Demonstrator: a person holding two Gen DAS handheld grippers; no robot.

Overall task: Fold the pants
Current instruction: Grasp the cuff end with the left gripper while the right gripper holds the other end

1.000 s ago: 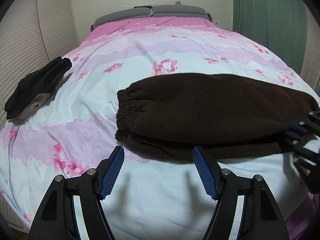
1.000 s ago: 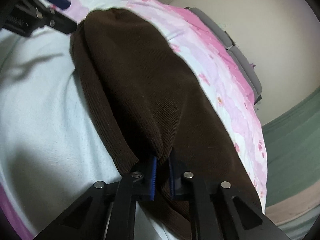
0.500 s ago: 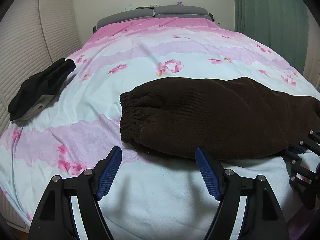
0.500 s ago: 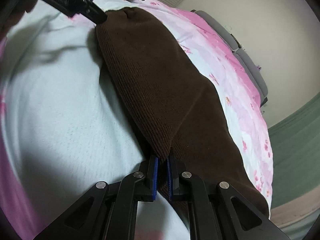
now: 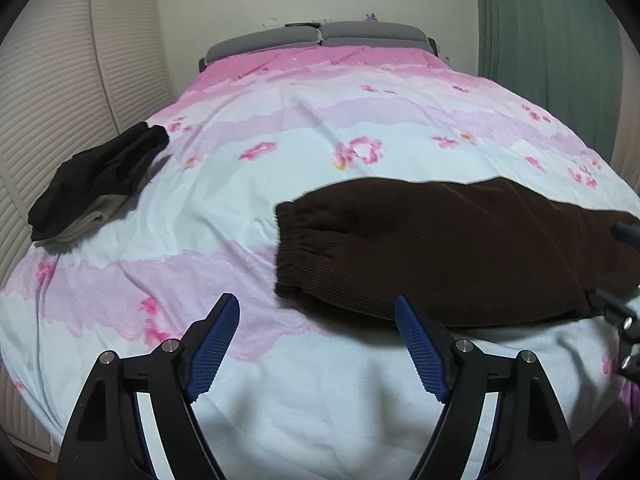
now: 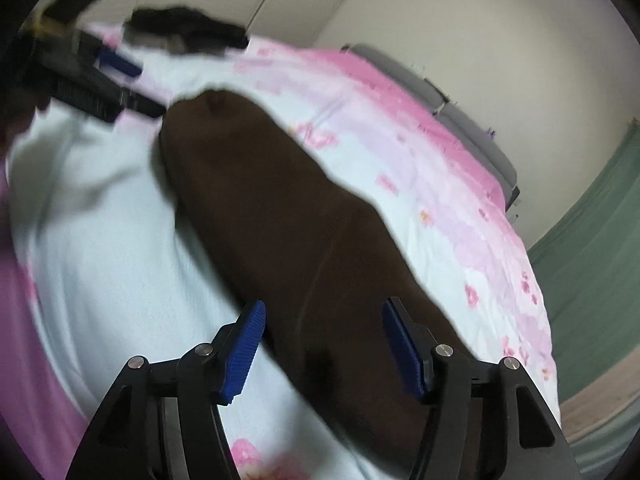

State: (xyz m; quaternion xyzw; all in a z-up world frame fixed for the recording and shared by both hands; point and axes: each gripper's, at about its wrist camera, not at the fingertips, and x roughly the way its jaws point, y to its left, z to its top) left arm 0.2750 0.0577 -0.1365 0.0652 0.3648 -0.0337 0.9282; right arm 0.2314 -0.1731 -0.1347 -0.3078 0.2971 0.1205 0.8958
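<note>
Right wrist view: the right gripper (image 6: 322,344) is opening, pads clear of the brown pants (image 6: 288,224), left gripper (image 5: 316,346) opening empty; likely next, regrasp for another fold.

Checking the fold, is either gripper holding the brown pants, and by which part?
Nothing is held. The left gripper and right gripper are opening, off the pants.

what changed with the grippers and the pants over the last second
The right gripper let go of the dark brown corduroy pants: it was clamped on their edge, and its jaws are now opening, pads clear of the cloth. The pants settled flat on the pink floral bedspread. The left gripper stayed empty, opening wider. The black folded clothes did not move.
</note>
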